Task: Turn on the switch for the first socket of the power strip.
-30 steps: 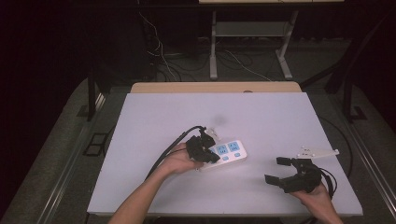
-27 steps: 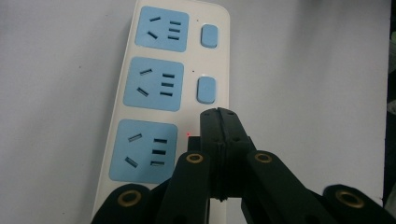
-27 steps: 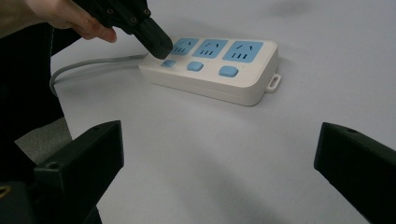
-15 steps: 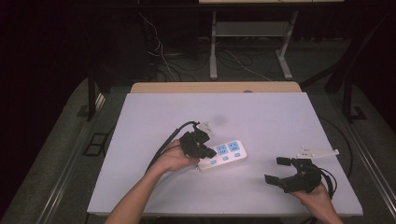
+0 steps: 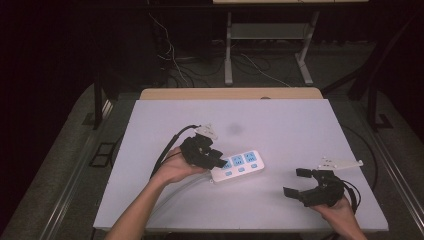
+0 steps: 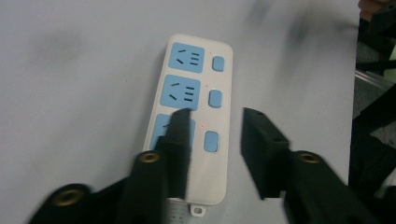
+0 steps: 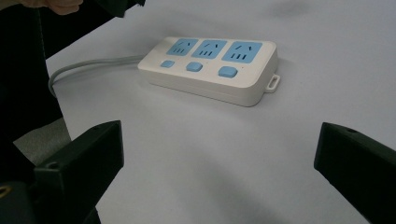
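I am holding my left tool point(image 5: 218, 161) part open and empty over the cable end of the white three-socket power strip point(image 5: 239, 165) lying near the middle of the white counter point(image 5: 280, 125), while my right tool point(image 5: 298, 183) is hovering wide open, empty, well apart to its right

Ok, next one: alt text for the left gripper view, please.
A white plastic power strip with three blue sockets and three blue switches lies flat on a pale grey table. The left tool hovers open above its near end, one black jaw over the nearest socket, the other beyond the strip's switch-side edge.
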Demonstrator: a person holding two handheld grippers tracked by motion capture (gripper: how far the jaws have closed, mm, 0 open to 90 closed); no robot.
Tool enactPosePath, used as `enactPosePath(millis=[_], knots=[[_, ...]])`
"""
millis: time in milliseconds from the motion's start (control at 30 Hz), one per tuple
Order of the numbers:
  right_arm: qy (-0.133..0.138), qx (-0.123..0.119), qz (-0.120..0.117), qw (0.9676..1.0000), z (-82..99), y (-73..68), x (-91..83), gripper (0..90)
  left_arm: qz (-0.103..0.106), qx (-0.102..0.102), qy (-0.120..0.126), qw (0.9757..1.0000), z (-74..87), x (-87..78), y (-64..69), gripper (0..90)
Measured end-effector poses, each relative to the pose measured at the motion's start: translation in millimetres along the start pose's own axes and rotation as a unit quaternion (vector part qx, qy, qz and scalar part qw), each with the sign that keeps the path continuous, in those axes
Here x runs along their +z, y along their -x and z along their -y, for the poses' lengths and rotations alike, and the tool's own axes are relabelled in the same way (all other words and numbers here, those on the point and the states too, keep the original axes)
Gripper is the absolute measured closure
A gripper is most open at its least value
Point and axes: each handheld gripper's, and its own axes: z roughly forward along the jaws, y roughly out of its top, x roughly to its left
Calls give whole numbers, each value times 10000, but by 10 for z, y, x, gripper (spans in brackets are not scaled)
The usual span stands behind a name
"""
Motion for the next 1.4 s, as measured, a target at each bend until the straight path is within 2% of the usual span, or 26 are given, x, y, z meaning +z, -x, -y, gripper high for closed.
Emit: enactPosePath(millis=[33, 133, 267, 367, 533, 733, 900, 1167, 1400], knots=[[-4, 1, 1, 10000, 0, -2, 1, 10, 0, 13, 44, 10000, 10, -30, -10, 519], [-6, -1, 8, 10000, 0, -4, 3, 10, -15, -151, 176, 9997, 44, -99, -33, 358], [-1, 4, 20, 10000, 0, -2, 4, 10, -107, -256, 332, 9991, 103, -181, -46, 203], [-1, 7, 24, 10000, 0, -2, 4, 10, -203, -357, 517, 9978, 153, -242, -45, 125], [8, 7, 25, 10000, -1, 0, 4, 10, -347, -361, 588, 9970, 233, -331, -18, 15], [17, 10, 25, 10000, 0, 1, 4, 10, -648, -466, 705, 9943, 350, -447, -2, 0], [11, 2, 28, 10000, -1, 3, 10, 10, -781, -516, 768, 9926, 457, -531, 17, 0], [11, 6, 33, 10000, 1, 2, 10, 10, -844, -685, 841, 9905, 674, -599, 7, 0], [2, 10, 28, 10000, 2, -1, 15, 10, -912, -857, 965, 9874, 876, -649, 21, 0]])
